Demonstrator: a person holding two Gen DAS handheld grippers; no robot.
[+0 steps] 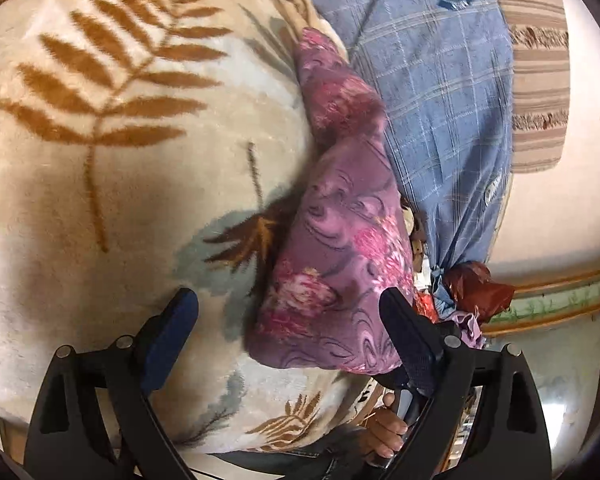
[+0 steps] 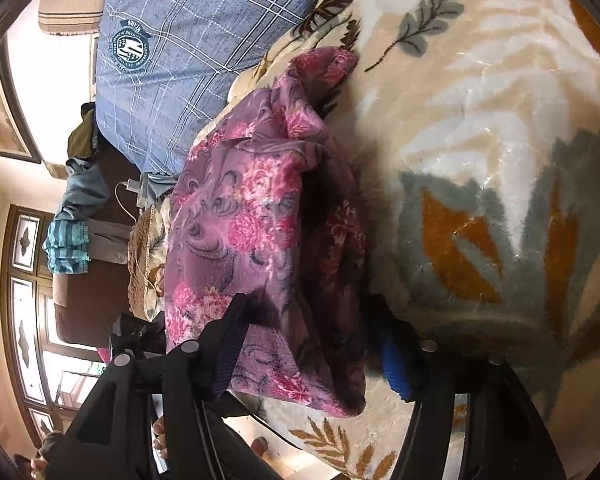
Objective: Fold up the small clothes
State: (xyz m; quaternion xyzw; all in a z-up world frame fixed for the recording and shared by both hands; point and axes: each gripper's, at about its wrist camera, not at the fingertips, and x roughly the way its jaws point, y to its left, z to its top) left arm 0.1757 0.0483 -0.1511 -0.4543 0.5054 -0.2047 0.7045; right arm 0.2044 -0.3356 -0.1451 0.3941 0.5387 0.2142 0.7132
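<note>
Both tools at a purple floral garment on a leaf-print blanket.

The left tool [image 1: 288,316] is released, its jaws wide, one finger on the blanket [image 1: 100,168], the other at the edge of the garment [image 1: 340,248]. The right tool [image 2: 312,344] straddles the garment [image 2: 260,220]; whether its pads press the cloth cannot be told. Behind lies a blue checked pillow [image 2: 188,60] bearing a round crest [image 2: 130,50]; its lettering is not legible.
</note>
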